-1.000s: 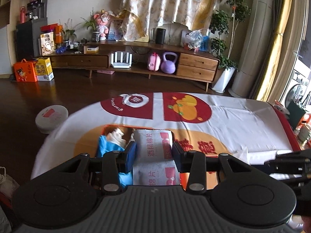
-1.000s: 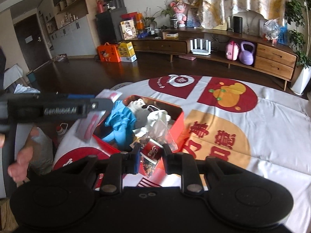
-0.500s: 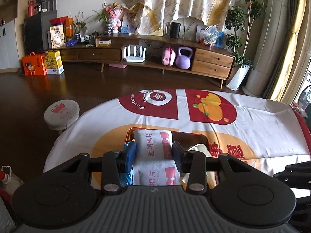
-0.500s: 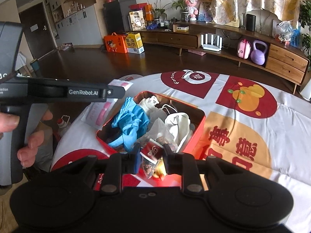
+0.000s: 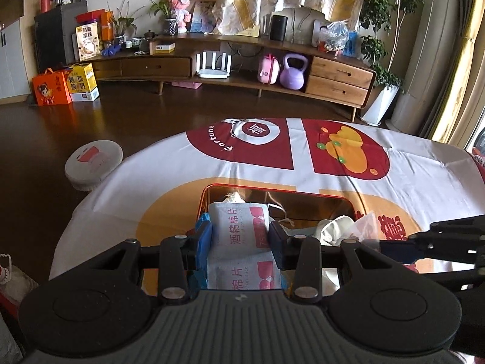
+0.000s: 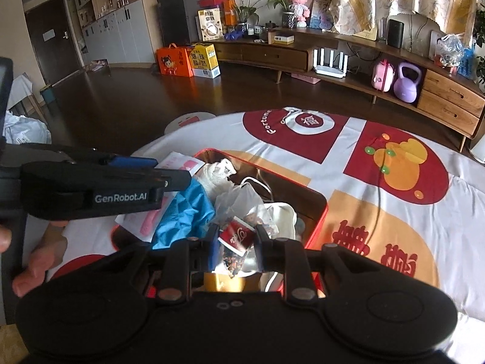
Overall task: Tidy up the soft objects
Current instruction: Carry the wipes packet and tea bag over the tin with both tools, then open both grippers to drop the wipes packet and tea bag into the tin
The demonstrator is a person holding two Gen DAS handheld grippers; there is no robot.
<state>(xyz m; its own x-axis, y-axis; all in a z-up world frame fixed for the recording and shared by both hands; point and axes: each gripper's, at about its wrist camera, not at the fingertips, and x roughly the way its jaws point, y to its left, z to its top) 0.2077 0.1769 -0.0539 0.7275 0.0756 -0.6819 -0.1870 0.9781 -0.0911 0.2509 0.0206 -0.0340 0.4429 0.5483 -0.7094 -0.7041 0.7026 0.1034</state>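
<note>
Your left gripper (image 5: 240, 238) is clamped on a white-and-pink alcohol pad packet (image 5: 241, 230), holding it over the left end of the red tin box (image 5: 272, 189) that sits on the cloth-covered tabletop (image 5: 188, 176) toward its near edge. Your right gripper (image 6: 235, 241) is clenched on a clear snack bag with a red label (image 6: 238, 233), above the box's near right part. Inside the box lie a blue glove (image 6: 188, 212), a white mask (image 6: 282, 215) and crumpled white cloth (image 6: 215, 171).

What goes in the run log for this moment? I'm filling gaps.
left gripper: shut on wipe packet | right gripper: shut on snack bag | both over red tin
</note>
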